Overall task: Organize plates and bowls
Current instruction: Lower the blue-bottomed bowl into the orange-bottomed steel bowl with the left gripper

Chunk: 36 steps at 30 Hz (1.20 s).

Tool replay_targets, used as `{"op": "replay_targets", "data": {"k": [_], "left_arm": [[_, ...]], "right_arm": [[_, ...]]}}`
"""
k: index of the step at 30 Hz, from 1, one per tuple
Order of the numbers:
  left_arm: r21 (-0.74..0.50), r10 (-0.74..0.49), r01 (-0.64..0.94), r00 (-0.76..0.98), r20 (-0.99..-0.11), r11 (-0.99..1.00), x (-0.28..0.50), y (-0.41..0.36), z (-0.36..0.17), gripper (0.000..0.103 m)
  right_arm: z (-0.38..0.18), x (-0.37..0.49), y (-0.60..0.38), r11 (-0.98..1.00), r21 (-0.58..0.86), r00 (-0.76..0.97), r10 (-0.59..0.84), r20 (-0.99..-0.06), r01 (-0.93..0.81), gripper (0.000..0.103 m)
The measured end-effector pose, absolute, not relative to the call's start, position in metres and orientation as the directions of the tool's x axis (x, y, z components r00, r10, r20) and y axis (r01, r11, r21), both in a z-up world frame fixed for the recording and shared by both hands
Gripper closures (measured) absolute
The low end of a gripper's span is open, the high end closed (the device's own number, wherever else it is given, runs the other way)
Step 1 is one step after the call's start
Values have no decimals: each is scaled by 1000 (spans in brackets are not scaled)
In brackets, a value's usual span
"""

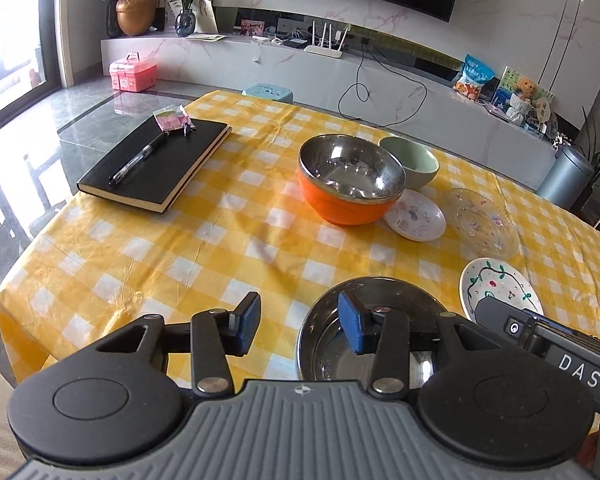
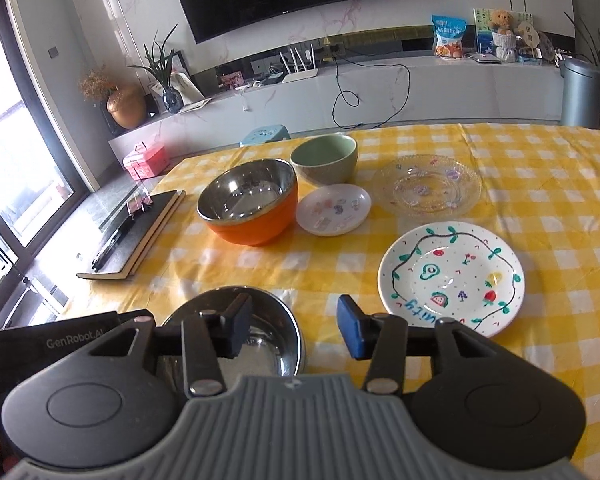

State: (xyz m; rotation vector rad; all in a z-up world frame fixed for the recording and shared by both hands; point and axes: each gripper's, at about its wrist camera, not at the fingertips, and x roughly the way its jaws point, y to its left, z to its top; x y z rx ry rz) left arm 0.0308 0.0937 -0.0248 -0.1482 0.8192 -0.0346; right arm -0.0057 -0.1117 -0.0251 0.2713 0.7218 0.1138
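A shallow steel bowl (image 1: 324,360) (image 2: 268,344) sits near the table's front edge. My left gripper (image 1: 300,328) is open with the bowl's left rim between its jaws, and the pads stay clear of it. My right gripper (image 2: 294,330) is open across the bowl's right rim in the same way. Farther back stand an orange bowl with a steel lining (image 1: 348,208) (image 2: 252,228) and a green bowl (image 1: 416,160) (image 2: 324,160). Beside them lie a small white plate (image 1: 416,216) (image 2: 334,208), a clear glass plate (image 1: 480,224) (image 2: 426,184) and a painted white plate (image 1: 496,284) (image 2: 452,276).
A black notebook (image 1: 156,164) (image 2: 140,232) with a pen on it lies at the table's left side. The yellow checked tablecloth (image 1: 204,240) covers the table, whose left edge drops to a glossy floor. A TV shelf runs along the far wall.
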Motion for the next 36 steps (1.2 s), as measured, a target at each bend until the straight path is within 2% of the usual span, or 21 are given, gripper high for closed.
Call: {"op": "replay_targets", "data": {"k": [6,20,36], "left_arm": [[-141,-97,-9,686,-721,990,43,95,-19,52],[-145,-129,32,674,-727,989,97,96,-9,52],[-107,-75,-10,651,-756,994,179,95,-28,37]], "right_arm": [[-19,6,-111,964,265,755,194,-627,-28,49],[-22,68,-114,961,277,716,191,-671,3,48],[-36,155,-99,966,255,686,161,-709,37,48]]}}
